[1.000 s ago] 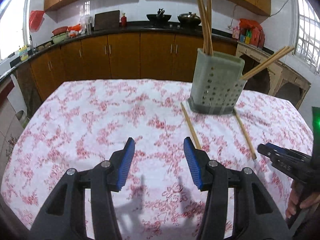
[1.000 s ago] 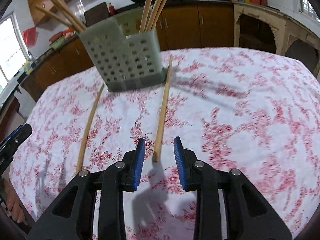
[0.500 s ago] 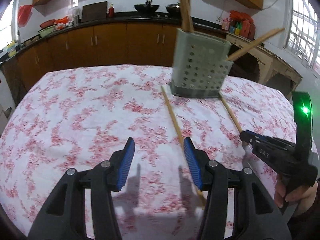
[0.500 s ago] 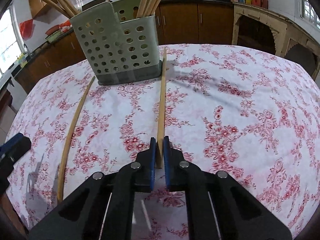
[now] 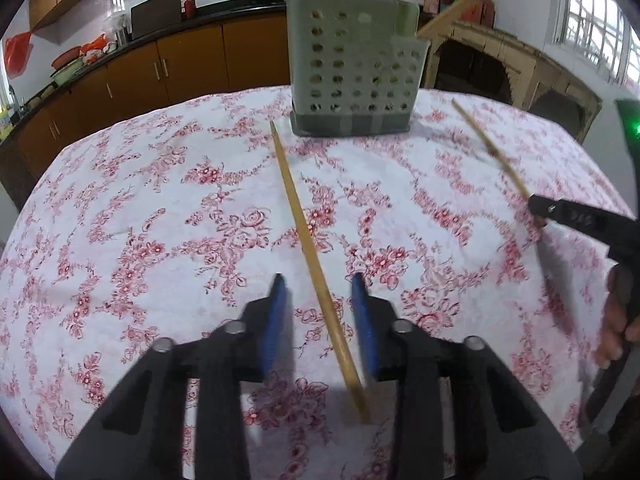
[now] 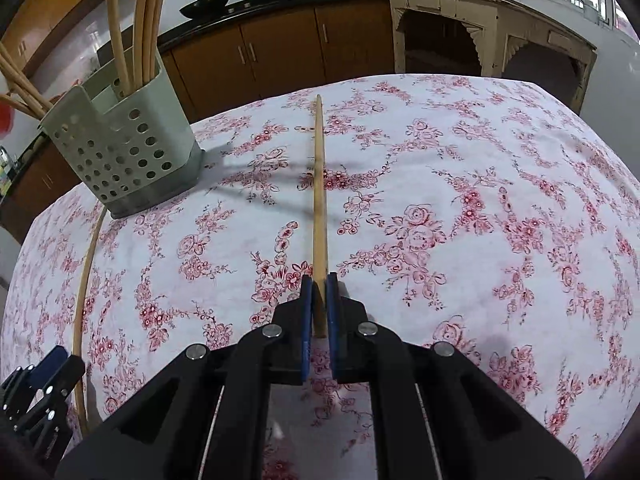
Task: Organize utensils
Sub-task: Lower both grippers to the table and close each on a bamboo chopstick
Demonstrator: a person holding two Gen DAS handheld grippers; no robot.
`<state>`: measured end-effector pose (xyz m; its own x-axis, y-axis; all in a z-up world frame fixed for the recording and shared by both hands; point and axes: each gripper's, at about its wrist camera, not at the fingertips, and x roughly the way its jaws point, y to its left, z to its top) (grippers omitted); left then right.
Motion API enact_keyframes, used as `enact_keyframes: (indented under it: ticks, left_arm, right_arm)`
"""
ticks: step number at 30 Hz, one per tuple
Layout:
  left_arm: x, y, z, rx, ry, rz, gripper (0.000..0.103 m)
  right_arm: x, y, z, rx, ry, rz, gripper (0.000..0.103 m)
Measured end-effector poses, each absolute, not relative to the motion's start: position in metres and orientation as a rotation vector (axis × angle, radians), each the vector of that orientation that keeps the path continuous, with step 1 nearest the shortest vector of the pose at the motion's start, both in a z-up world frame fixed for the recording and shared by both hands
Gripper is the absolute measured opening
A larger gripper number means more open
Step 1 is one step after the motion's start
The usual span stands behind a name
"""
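Observation:
A grey-green perforated utensil holder [image 5: 352, 76] [image 6: 124, 152] stands on the table with several chopsticks [image 6: 140, 20] upright in it. One loose chopstick [image 5: 304, 232] [image 6: 86, 280] lies on the cloth. My left gripper [image 5: 318, 284] [image 6: 40, 376] straddles its near end. Its jaws are closing; the blue pads [image 5: 274, 320] stand either side of the chopstick and do not press it. My right gripper [image 6: 319, 280] [image 5: 536, 206] is shut on the near end of a second chopstick [image 6: 319, 184] [image 5: 492, 152], which points away, right of the holder.
A floral red-and-white cloth [image 5: 140, 220] covers the table, which drops off on every side. A person's hand [image 5: 616, 320] holds the right gripper's handle. Brown kitchen cabinets [image 5: 192, 64] and a cream side table [image 6: 492, 28] stand beyond the table.
My left gripper came forward and down over the left chopstick, and its jaws narrowed. My right gripper shut on the right chopstick's near end and swung it away from the holder.

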<state>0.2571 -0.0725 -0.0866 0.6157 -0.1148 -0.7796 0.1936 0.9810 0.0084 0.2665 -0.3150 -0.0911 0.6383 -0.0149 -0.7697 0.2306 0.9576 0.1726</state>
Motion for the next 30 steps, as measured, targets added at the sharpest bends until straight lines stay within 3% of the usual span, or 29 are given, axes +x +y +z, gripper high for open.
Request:
enact_keyframes:
  ticks: [3, 7, 16, 30]
  left_arm:
    - [0.260, -0.069, -0.087, 0.099, 0.890, -0.157, 0.011]
    - [0.274, -0.049, -0.086, 0.086, 0.897, -0.110, 0.008]
    - [0.300, 0.003, -0.087, 0.107, 0.890, -0.042, 0.010]
    - [0.303, 0.014, -0.088, 0.069, 0.892, -0.037, 0.016]
  right_arm:
    - [0.265, -0.312, -0.090, 0.251, 0.869, -0.123, 0.008]
    - [0.264, -0.302, -0.089, 0.235, 0.875, -0.068, 0.008]
    - [0.268, -0.283, -0.089, 0.156, 0.871, -0.034, 0.008]
    - [0.268, -0.276, -0.090, 0.087, 0.861, -0.045, 0.008]
